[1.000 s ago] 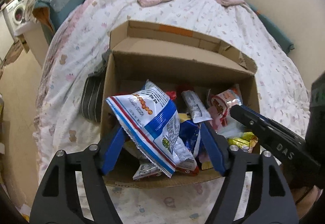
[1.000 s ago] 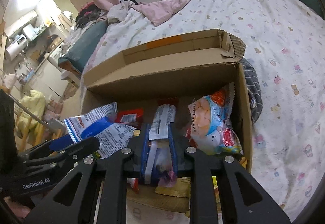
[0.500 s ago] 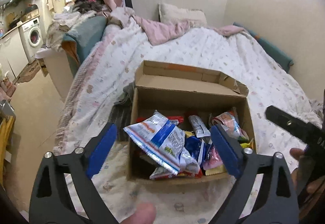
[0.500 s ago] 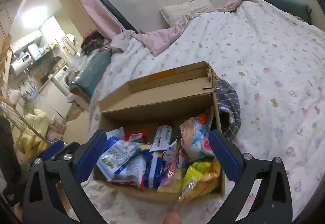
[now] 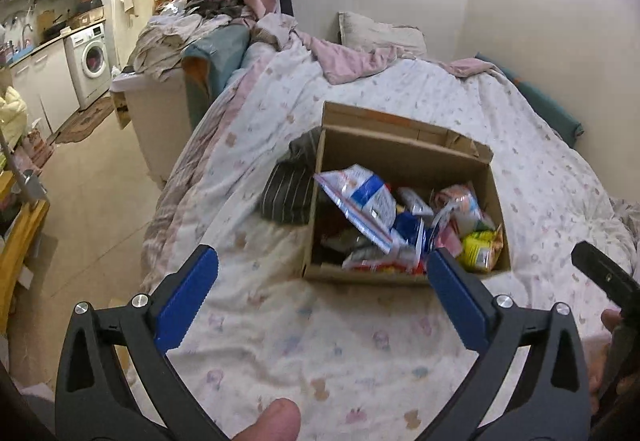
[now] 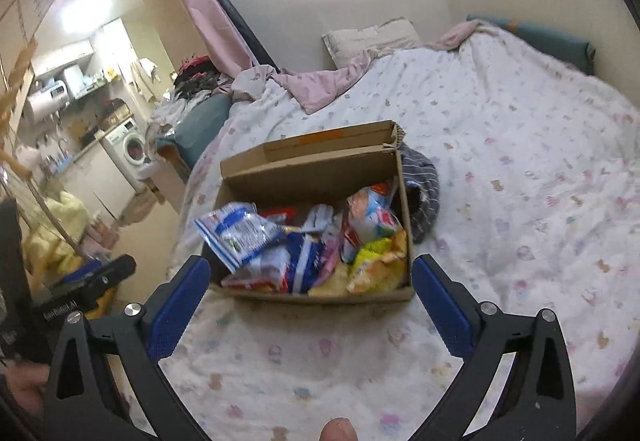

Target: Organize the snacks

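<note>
An open cardboard box point(image 5: 404, 147) point(image 6: 312, 161) stands on the bed and is full of snack packets. A white and blue bag point(image 5: 360, 197) point(image 6: 236, 233) leans at its left side, and a yellow bag point(image 5: 480, 249) point(image 6: 376, 261) lies at its near right corner. My left gripper point(image 5: 320, 261) hovers short of the box; its jaws are opening and nothing is between them. My right gripper point(image 6: 310, 265) is open and empty, also back from the box's near wall. Each gripper shows at the edge of the other's view.
A dark striped garment point(image 5: 288, 193) point(image 6: 420, 193) lies against the box's side. The patterned bed cover point(image 5: 320, 341) point(image 6: 520, 181) spreads all round, with a pillow and pink blanket at the far end. To the left are the floor and a washing machine point(image 5: 90, 61).
Both grippers let go of packets inside the box, spread wide and pulled back and up. The white and blue bag and the packet from the right gripper now lie in the box.
</note>
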`<state>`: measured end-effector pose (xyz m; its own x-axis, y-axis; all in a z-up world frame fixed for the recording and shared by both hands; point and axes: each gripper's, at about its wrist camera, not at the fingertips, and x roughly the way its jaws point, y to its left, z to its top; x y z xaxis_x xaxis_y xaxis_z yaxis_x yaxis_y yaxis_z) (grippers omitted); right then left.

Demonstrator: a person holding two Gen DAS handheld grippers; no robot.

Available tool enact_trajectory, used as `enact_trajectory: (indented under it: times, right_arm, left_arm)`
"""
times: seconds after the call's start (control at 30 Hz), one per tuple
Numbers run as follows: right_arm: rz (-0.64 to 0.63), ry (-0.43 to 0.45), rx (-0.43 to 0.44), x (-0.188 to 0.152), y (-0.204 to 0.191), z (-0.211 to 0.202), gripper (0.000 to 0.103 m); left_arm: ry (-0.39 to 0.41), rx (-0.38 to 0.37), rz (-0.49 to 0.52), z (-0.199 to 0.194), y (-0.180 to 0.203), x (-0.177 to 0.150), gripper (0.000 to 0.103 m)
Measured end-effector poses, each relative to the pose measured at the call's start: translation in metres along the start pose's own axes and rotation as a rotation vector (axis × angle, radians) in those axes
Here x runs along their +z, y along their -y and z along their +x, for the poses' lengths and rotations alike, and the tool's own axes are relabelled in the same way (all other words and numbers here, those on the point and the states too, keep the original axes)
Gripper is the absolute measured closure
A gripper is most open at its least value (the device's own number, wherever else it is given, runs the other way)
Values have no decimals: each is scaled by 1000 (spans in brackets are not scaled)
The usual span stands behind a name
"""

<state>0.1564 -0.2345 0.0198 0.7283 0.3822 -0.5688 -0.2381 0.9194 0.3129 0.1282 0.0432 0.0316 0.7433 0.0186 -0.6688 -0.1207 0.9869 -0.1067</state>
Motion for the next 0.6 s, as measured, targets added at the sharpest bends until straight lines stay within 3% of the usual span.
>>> enact_trajectory:
  times: [0.23,0.37,0.6]
  right_arm:
    - [-19,-12,-47,-28,-6,0,0]
    - [-56,-3,-77,-31,-10,2,0]
    - [-58,-4,-83,-33,-10,3,0]
  left_arm:
    - [-25,-21,-28,-12,1,-32,0]
    - [0,7,21,-15,12,-33,0]
    - [-6,3,12,-13,10,-33,0]
